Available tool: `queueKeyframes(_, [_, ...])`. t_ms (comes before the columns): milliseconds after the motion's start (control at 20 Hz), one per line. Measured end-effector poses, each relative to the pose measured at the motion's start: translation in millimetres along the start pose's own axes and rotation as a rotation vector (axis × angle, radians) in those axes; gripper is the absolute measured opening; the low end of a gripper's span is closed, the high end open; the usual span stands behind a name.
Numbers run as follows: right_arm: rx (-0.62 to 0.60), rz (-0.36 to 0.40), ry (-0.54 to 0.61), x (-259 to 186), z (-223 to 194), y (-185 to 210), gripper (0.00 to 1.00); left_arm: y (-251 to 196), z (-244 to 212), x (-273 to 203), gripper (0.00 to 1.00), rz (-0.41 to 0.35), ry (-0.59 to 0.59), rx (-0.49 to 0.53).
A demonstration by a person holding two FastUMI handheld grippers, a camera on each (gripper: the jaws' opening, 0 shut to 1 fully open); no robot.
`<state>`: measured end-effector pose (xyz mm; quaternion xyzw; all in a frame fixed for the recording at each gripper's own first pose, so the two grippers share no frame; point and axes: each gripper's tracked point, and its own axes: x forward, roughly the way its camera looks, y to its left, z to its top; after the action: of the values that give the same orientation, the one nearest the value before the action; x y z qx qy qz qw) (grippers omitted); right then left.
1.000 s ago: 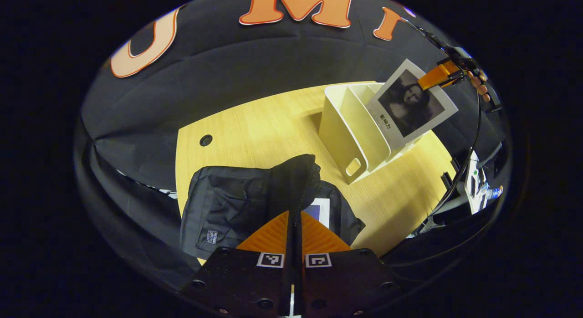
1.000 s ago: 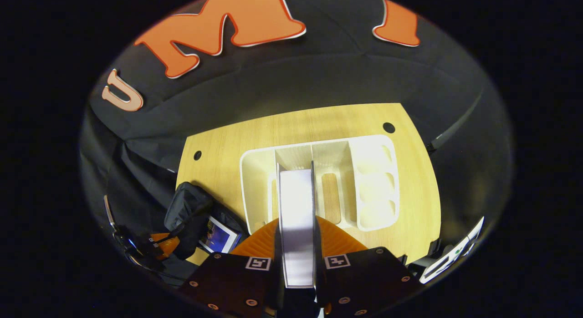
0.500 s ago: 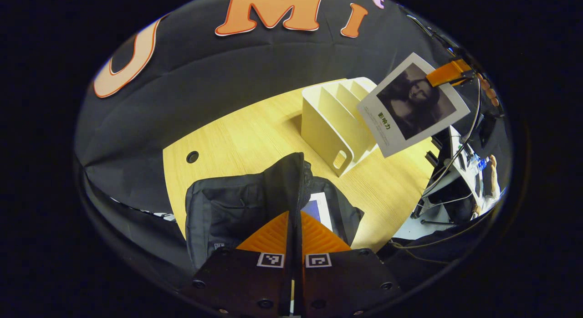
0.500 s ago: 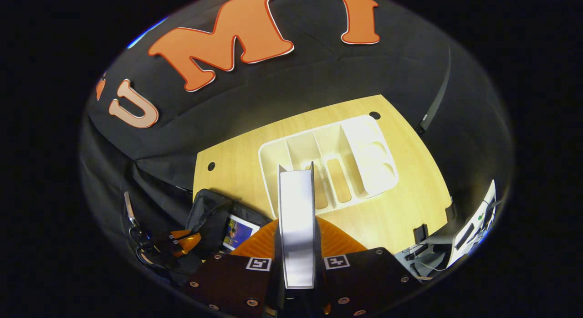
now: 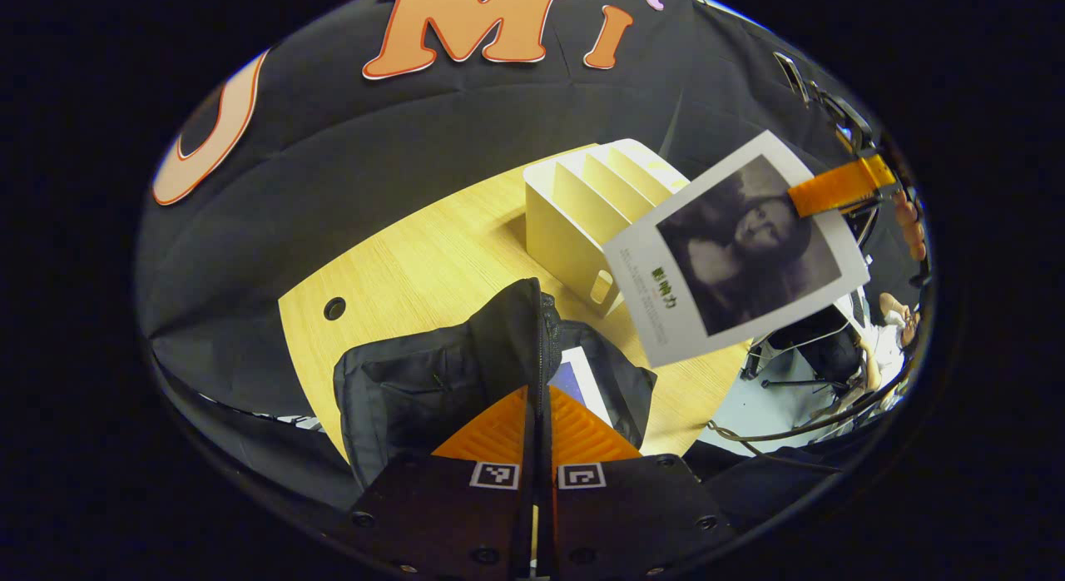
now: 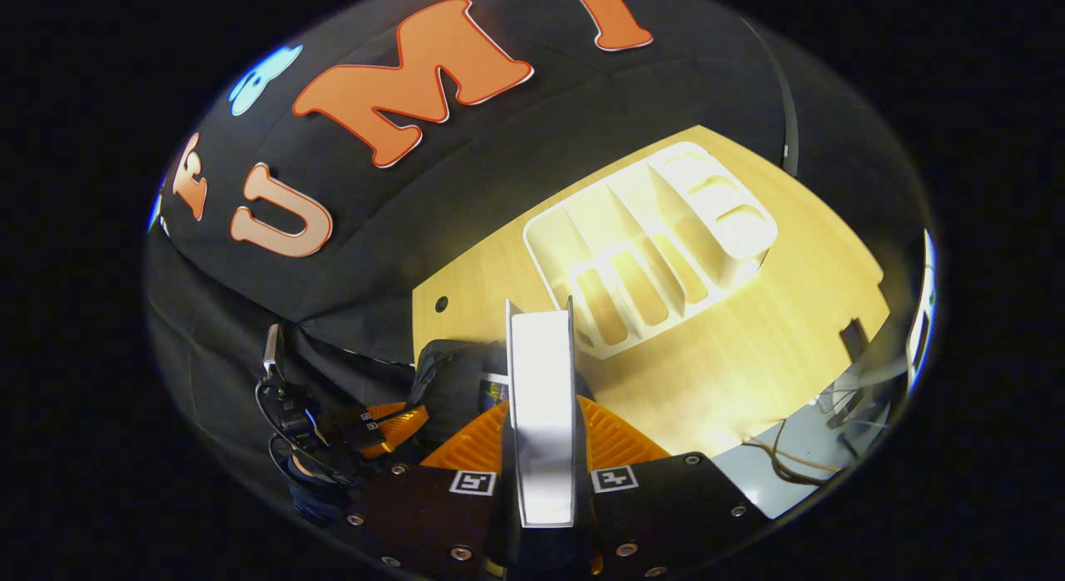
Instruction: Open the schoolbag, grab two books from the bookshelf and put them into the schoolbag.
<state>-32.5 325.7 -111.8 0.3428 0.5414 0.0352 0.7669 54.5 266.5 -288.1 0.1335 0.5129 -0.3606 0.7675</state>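
Right tongs (image 6: 541,414) pinch a book (image 6: 542,414) up in the air, over the bag (image 5: 433,381). Left tongs (image 5: 539,406) pinch the bag's open edge, a book (image 5: 578,381) inside. White shelf (image 5: 582,206) stands far on the table (image 5: 416,256).

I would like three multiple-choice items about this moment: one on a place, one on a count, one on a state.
1. Where is the portrait-cover book?
A. In the air, held by the right gripper
B. Flat on the table
C. Inside the bookshelf

2. How many books remain in the white bookshelf?
A. Two
B. One
C. None

3. What is the left gripper doing?
A. Open above the table
B. Shut on the schoolbag's edge, holding it up
C. Shut on a book

Answers:
1 A: orange fingers grip its corner above the table.
2 C: every slot looks empty.
3 B: black fabric is pinched between the fingers.
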Motion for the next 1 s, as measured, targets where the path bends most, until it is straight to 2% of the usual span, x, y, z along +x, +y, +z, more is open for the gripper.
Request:
queueKeyframes(200, [0.122, 0.117, 0.034, 46.4, -45.0, 13.5, 0.27, 2.2, 6.1, -9.3, 0.03, -0.025, -0.02, 0.025])
queueKeyframes(400, [0.225, 0.245, 0.063, 91.0, -65.6, 30.8, 0.27, 2.6, 4.8, -10.6, 0.03, -0.034, -0.02, 0.021])
queueKeyframes(550, [0.263, 0.269, 0.098, 132.9, -83.4, 31.4, 0.27, 1.3, 5.1, -12.0, 0.03, -0.04, -0.02, 0.022])
queueKeyframes(850, [0.325, 0.377, 0.096, 178.2, -100.2, 55.0, 0.27, -4.0, 7.1, -15.2, 0.03, -0.049, -0.022, 0.017])
queueKeyframes(1000, [0.369, 0.4, 0.086, 195.7, -111.8, 66.5, 0.27, -13.8, 7.2, -11.0, 0.03, -0.054, -0.019, 0.023])
